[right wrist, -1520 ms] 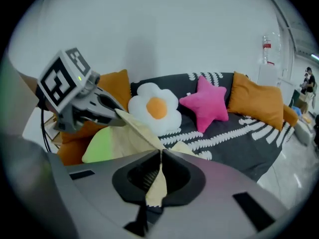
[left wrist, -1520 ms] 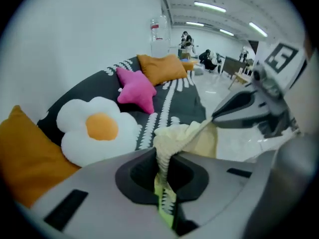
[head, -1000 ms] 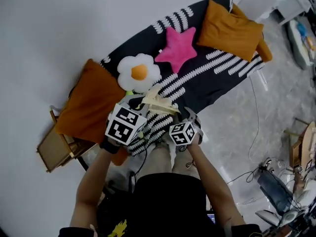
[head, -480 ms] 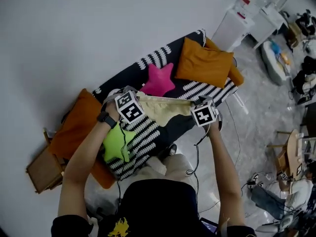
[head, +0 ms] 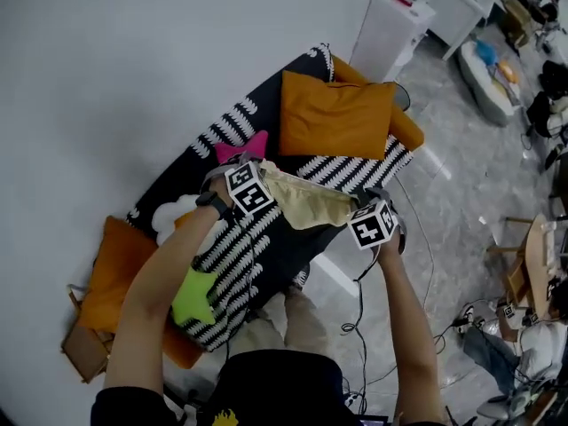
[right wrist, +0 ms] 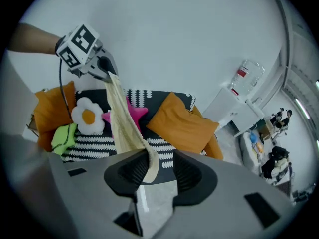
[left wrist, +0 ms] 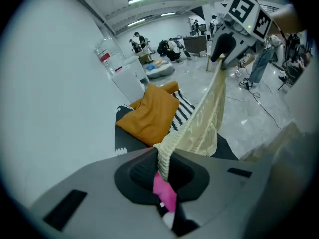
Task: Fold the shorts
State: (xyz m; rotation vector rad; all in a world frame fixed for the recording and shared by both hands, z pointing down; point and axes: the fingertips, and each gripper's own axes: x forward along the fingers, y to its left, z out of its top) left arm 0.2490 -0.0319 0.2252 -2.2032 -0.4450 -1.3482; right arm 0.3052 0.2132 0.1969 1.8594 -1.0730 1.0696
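Holding the shorts [head: 306,204] stretched in the air above the couch [head: 266,256], the left gripper [left wrist: 162,169] is clamped tight on one end of the ribbed waistband, and the right gripper [right wrist: 149,169] pinches the other end. Only a thin edge sits in the right jaws, so a sharp tug could likely slip it free and drop that side onto the couch. The shorts are pale yellow, soft and limp, sagging between the grips. The couch cover is black with white stripes.
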